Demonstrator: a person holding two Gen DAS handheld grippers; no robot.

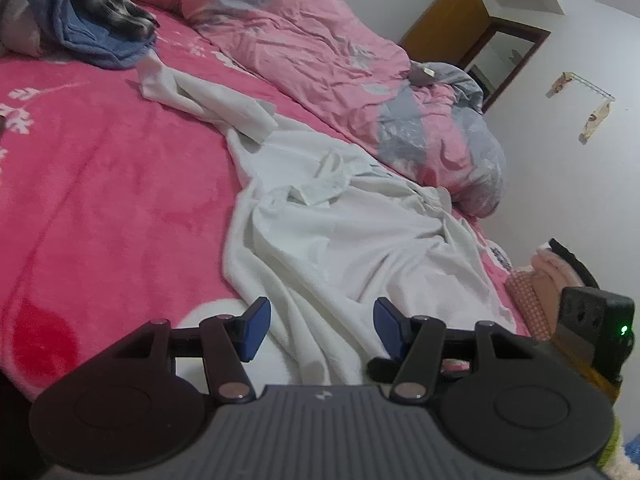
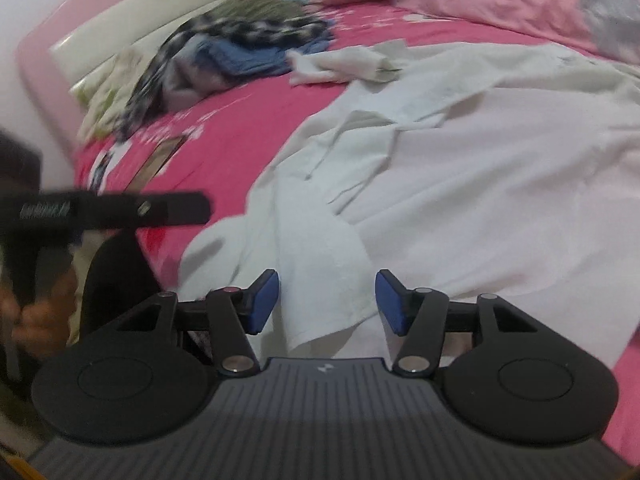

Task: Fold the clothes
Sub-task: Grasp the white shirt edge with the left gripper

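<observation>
While spread wide and gripping nothing, left gripper (image 1: 322, 330) and right gripper (image 2: 327, 304) both hang low over the near hem of a white garment (image 1: 344, 236), blue pads (image 1: 256, 328) apart with loose cloth showing between them. Lying rumpled and unfolded across the pink bed cover (image 1: 100, 200), long sleeve (image 1: 200, 98) trailing away toward the far pile, collar and neck label (image 1: 332, 178) turned up near the middle. Probably light, soft and limp, by the deep slack creases: likely to sag and slide once lifted, not to hold any shape, so best pinched at a firm doubled edge such as the hem corner (image 2: 320, 320) or a shoulder seam rather than mid-panel. Neck label too small and creased to read. At the left of the right wrist view, a blurred black bar (image 2: 108, 210) carrying pale lettering, not legible. Farther off, a heap of blue and checked clothes (image 2: 248, 44) near the headboard (image 2: 132, 28), well apart from the white piece, and a bunched pink and grey quilt (image 1: 360, 80) along the far side.
</observation>
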